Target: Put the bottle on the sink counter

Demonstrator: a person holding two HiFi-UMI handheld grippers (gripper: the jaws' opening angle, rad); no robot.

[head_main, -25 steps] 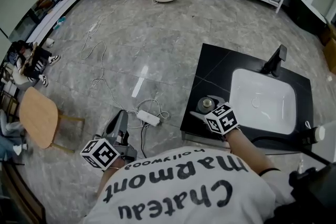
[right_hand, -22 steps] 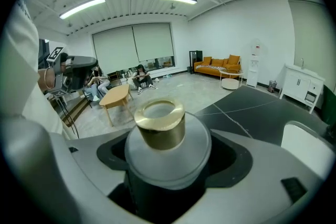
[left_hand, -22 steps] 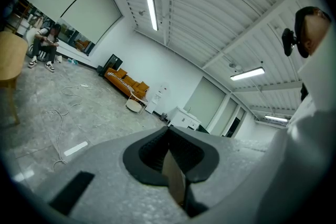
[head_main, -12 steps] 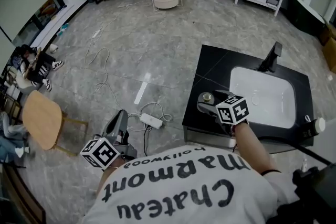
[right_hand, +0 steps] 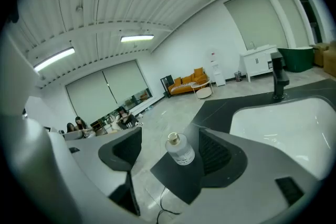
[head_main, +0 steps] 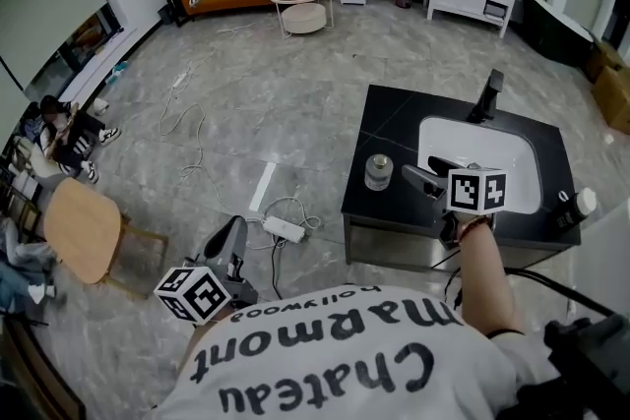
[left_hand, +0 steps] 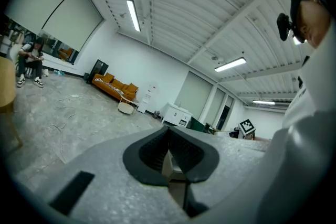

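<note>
Nearest, low at the person's left side, the left gripper points out over the floor. The left gripper view shows its jaws pressed together with nothing between them. Further out, the right gripper hovers over the front of the sink counter, its jaws spread wide and holding nothing. Just past its tips the bottle stands upright on the counter's front left corner, left of the white basin and apart from the jaws. The bottle is small, squat and clear, with a round cap. Only the right gripper view shows the cap's gold tone and a pale label. Only the head view shows the power strip on the floor. The black faucet stands behind the basin.
</note>
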